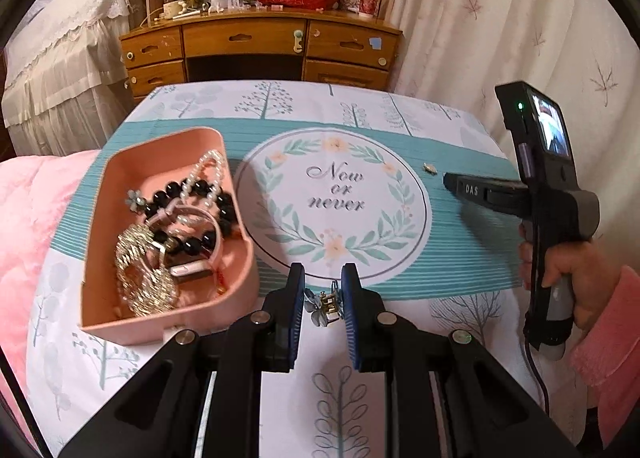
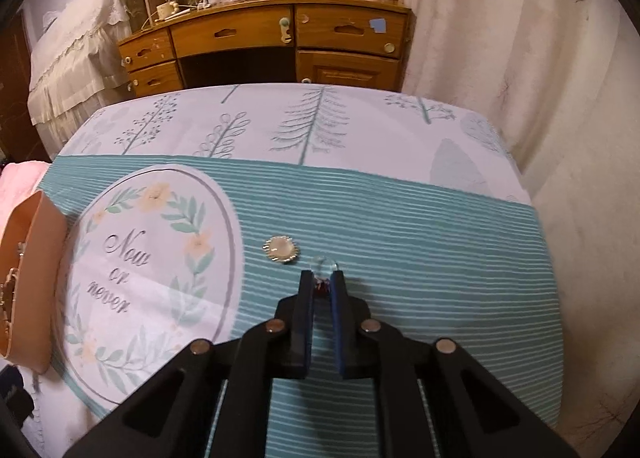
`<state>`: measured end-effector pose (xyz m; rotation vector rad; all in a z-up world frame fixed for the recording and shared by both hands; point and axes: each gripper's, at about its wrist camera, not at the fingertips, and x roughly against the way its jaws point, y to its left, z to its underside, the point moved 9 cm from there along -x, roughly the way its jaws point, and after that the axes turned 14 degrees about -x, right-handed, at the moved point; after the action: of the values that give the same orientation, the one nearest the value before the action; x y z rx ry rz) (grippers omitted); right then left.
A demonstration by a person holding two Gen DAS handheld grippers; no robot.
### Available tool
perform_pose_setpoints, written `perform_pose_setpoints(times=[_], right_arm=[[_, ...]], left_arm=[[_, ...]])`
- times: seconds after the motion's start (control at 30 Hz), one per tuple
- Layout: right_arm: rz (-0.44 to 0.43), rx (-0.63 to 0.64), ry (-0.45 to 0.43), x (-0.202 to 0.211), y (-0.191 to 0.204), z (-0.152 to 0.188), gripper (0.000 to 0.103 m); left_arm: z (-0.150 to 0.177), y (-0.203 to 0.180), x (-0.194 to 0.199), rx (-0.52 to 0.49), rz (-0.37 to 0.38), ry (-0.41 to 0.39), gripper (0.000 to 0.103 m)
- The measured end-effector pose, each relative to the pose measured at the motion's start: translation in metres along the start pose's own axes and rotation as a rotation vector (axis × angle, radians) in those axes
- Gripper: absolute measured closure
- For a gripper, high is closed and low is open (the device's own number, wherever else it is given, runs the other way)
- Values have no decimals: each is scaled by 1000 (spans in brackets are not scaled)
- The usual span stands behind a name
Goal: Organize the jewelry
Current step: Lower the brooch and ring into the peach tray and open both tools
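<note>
A pink tray at the left holds a black bead bracelet, a pearl strand, a gold chain and a pink watch. My left gripper is shut on a flower hair clip just right of the tray, above the tablecloth. My right gripper is shut on a small clear-stone jewel over the teal stripes. A round pearl brooch lies on the cloth just left of it. The right gripper also shows in the left wrist view, with the brooch near its tip.
The table carries a teal and white cloth printed "Now or never". A pink blanket lies at the left. A wooden desk stands behind, a curtain at the right.
</note>
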<state>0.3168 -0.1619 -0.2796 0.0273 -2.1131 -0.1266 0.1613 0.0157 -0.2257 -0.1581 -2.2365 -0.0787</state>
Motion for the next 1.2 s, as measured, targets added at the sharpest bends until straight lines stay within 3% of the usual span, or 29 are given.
perform_pose_setpoints(times=[0.3,0.47,0.63,0.97,1.13,1.2], right_arm=[[-65,-47,18,17,37,17,96],[-147,-101,33,30,70,31,96],[-247,-143,35,51,109,42,96],[-443,-68,-1,115,186,56,95],[-438,-6,-13,128,206,68,95],[-414,-5,-14,124,207,71,94]], left_arm=[[-14,29,16,-21,1,-55,86],[-16,55,21,-34,-7,-68,86],[-17,85,19,-35,-13,-38,86],[-20,123,13,-29,21,15,86],[-24,133,13,-15,62,6,86],[-21,133,8,-10,67,21,77]])
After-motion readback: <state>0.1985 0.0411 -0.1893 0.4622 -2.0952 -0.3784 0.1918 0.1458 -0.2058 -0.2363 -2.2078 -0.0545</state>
